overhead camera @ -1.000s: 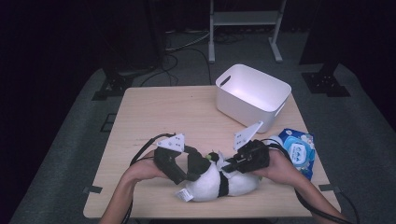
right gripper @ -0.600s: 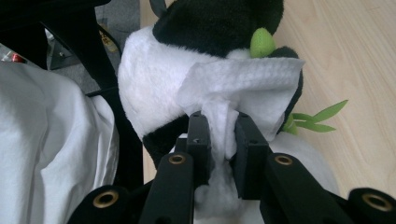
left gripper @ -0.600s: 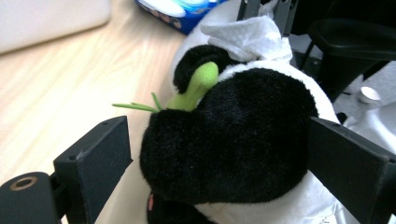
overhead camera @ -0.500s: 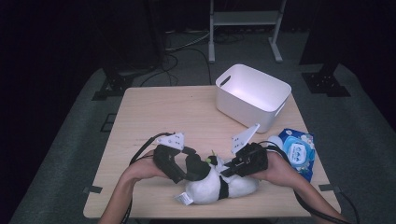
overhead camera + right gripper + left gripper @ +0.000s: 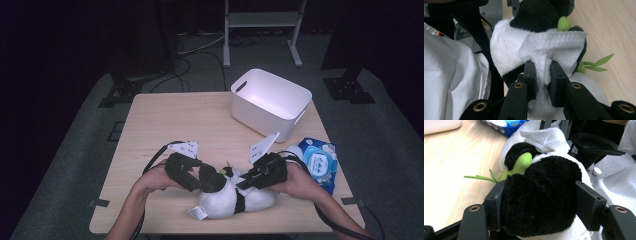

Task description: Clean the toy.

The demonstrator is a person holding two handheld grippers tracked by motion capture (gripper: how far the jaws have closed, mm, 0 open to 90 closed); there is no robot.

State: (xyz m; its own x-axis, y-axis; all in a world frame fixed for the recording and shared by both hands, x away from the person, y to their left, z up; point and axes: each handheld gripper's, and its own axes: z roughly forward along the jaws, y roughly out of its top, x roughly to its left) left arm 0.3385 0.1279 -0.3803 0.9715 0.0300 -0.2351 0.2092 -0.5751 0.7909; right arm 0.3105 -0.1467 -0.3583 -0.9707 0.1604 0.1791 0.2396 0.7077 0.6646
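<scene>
Our left gripper (image 5: 537,207) has just been closing its jaws on the black head of the panda toy (image 5: 235,197) at the near table (image 5: 165,125) edge; our right gripper (image 5: 541,75) pinches a white wipe (image 5: 554,45) narrowly. We should hold the head steady and rub gently

Both forearms are bare. The left claw (image 5: 207,181) and right claw (image 5: 243,182) are black, each topped by a pale three-cornered plate dotted with small holes and trailing a black cable. Close up, their blocky black jaws carry brass-coloured screw eyelets. White clothing (image 5: 451,75) covers the person's lap.
</scene>
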